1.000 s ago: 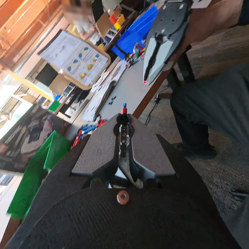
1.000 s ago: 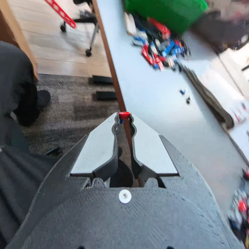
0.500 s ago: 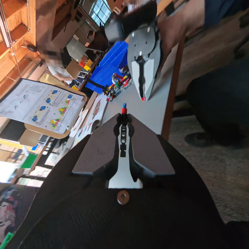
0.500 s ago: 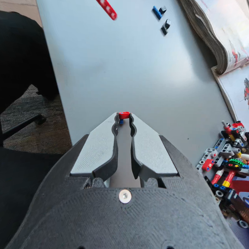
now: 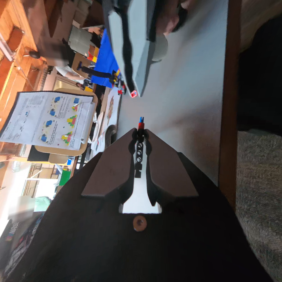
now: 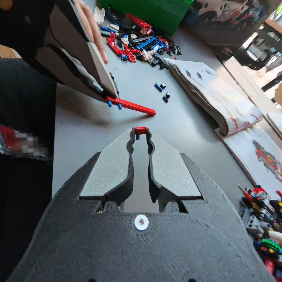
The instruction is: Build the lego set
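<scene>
My left gripper (image 5: 140, 131) is shut on a holed beam: a dark holed strip (image 5: 138, 152) lies between the fingers, and a red end (image 5: 141, 125) with a blue pin sticks out past the tips. In the right wrist view this gripper (image 6: 110, 95) holds a long red beam (image 6: 132, 106) by one end; the beam carries two blue pins and slopes down to the grey table (image 6: 183, 129). My right gripper (image 6: 140, 129) is shut on a small red connector (image 6: 140, 132) with a blue pin. It also shows in the left wrist view (image 5: 135, 93), close ahead of the beam's tip.
An open instruction book (image 6: 213, 94) lies at the right. A pile of loose parts (image 6: 137, 42) sits before a green bin (image 6: 145, 13). A few small blue and black parts (image 6: 161, 90) lie mid-table. A part-built model (image 6: 262, 213) stands lower right. A clipboard (image 5: 45, 119) stands left.
Both grippers have swung over the table and drawn close together, tip toward tip. The left gripper with its red beam has come into the right wrist view. Both grasps are unchanged.
</scene>
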### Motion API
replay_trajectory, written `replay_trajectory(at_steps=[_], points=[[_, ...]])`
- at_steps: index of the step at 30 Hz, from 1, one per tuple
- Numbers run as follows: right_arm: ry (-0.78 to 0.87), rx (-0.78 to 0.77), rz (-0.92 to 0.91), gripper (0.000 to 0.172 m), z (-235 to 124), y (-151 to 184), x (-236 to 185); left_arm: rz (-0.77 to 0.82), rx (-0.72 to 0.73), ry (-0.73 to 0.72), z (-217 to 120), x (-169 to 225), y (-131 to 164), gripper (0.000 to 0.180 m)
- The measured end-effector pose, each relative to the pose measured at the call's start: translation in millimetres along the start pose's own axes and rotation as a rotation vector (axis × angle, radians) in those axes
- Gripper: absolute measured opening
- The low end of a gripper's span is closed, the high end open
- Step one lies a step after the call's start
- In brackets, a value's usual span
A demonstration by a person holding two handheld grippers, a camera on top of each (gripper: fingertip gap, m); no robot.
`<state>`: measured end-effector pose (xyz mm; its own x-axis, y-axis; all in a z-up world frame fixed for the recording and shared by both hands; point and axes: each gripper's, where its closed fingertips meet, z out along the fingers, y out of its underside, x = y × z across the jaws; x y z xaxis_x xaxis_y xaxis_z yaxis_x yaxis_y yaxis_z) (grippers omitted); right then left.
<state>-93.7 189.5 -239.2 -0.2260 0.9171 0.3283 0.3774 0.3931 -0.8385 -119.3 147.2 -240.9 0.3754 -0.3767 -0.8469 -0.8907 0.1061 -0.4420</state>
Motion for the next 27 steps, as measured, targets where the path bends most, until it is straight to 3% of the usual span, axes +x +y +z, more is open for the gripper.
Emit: replay_trajectory(at_steps=[4, 10, 13, 18, 21, 27], points=[[-0.031, -0.024, 0.021, 0.012, 11.5, 0.6, 2.5, 0.044, -0.029, 0.082, 0.3, 17.5, 10.8, 0.009], [-0.038, -0.009, 0.025, 0.011, 12.5, -2.0, 2.0, -0.153, -0.022, 0.226, -7.9, 29.5, 5.7, 0.015], [-0.049, 0.029, 0.027, 0.011, 8.8, -8.5, -2.3, -0.272, -0.037, 0.259, -12.3, 25.6, 5.8, 0.031], [-0.106, 0.171, 0.200, 0.011, 2.1, -35.0, -9.4, -0.396, 0.020, 0.111, -12.9, -11.3, -11.4, 0.027], [-0.211, 0.309, 0.254, 0.011, -9.6, -56.6, -20.2, -0.331, 0.004, 0.052, -3.9, -16.9, -18.4, 0.036], [-0.444, 0.355, 0.352, 0.012, -25.9, -61.6, -32.7, -0.309, 0.084, 0.052, -6.3, -22.4, -36.3, 0.030]])
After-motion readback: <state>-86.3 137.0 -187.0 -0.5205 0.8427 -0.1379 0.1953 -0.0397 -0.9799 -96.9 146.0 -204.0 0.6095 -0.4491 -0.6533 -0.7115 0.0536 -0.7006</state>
